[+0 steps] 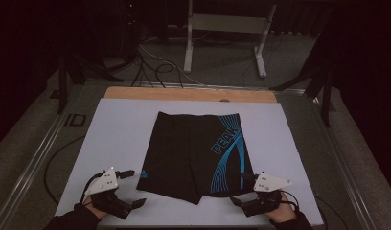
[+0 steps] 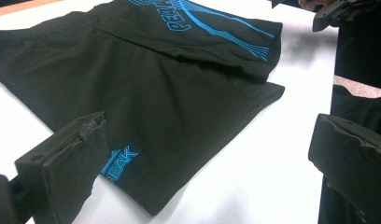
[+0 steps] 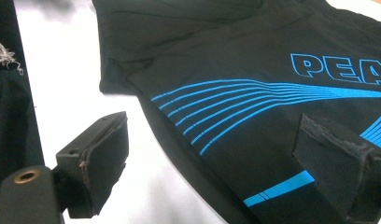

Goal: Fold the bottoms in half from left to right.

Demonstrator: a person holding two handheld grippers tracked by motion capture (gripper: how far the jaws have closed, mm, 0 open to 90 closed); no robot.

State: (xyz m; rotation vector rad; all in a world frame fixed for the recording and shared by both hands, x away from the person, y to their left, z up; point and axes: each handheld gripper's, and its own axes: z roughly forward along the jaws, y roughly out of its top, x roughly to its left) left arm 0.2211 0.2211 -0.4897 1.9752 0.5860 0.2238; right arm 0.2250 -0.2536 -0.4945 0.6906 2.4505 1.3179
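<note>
Lying flat in the middle of the white table top (image 1: 117,124), a pair of black sport shorts (image 1: 189,153) is seen from the high view, waistband toward the far edge and both leg hems toward the person. Blue curved stripes and the blue lettering "PEAK" (image 1: 227,139) are carried on the leg at the right of that view; a small blue logo (image 2: 119,163) is printed near the hem of the other leg.

The left gripper (image 1: 132,188) is held low just beside the left leg hem, its jaws spread wide apart with nothing between them. In the left gripper view the hem corner with the small logo is framed between the two black jaws, untouched.

The right gripper (image 1: 242,189) is held at the right leg hem, jaws likewise parted and gripping nothing. In the right gripper view the striped fabric edge is seen lying between the jaws, flat on the table, with no pad pressed on it.
</note>
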